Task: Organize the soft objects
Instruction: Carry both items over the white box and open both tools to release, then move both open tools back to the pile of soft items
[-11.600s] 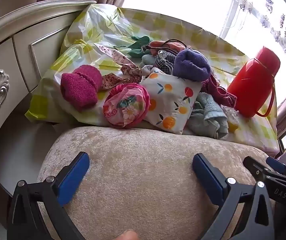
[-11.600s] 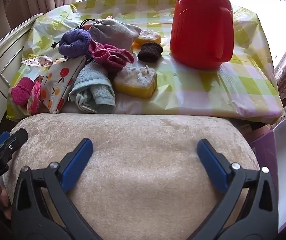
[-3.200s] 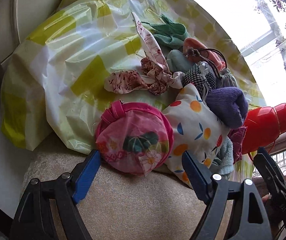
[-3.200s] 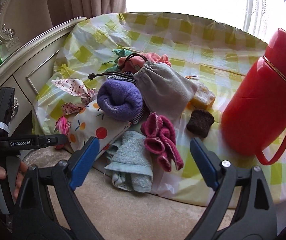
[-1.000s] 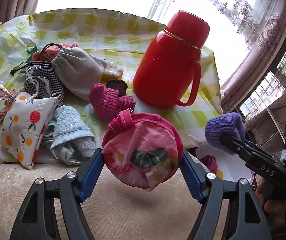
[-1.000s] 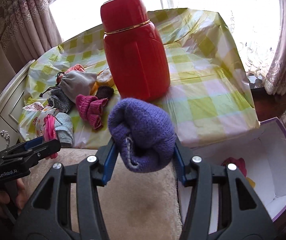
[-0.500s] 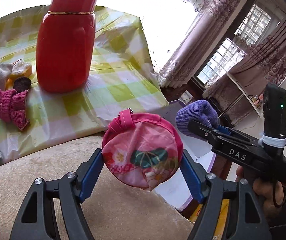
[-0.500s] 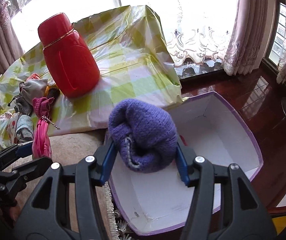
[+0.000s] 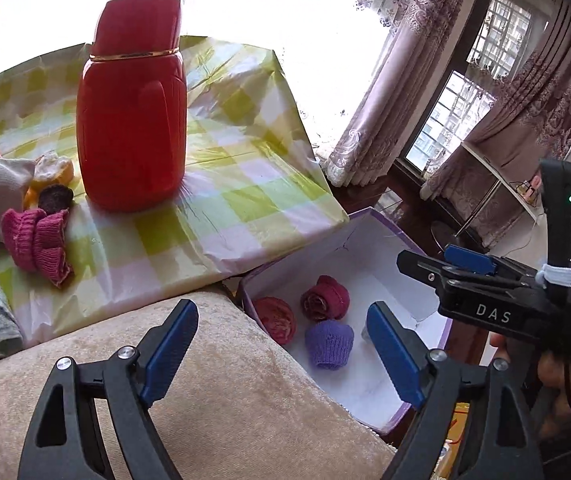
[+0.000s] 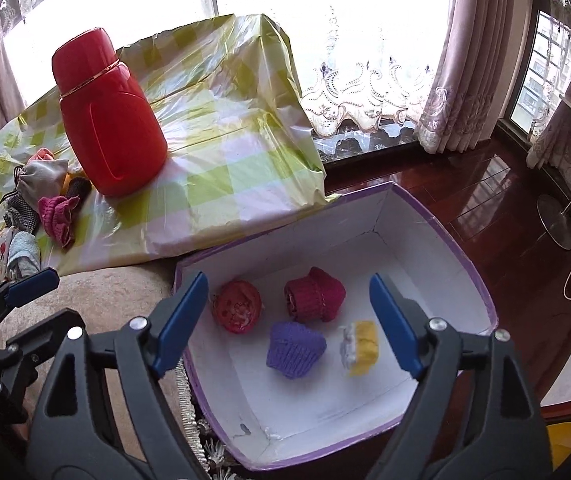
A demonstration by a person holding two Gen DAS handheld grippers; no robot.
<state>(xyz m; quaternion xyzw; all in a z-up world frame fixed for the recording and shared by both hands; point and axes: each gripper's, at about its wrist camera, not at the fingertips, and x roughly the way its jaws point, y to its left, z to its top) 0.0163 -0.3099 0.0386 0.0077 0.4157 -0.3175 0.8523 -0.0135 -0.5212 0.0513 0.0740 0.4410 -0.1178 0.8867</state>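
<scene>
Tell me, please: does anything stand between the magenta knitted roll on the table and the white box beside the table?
Nothing visible blocks it. The magenta knitted roll lies left of the red thermos; bare checked tablecloth leads to the box, which is open-topped.

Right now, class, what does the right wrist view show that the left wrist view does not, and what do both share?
Only the right wrist view shows the yellow sponge in the box, and the left gripper from the side.

Only the left wrist view shows the right gripper from the side, and the hand that holds it.

Both show the red flask, the purple sock, the dark pink sock and the pink pouch in the box, and open, empty jaws.
</scene>
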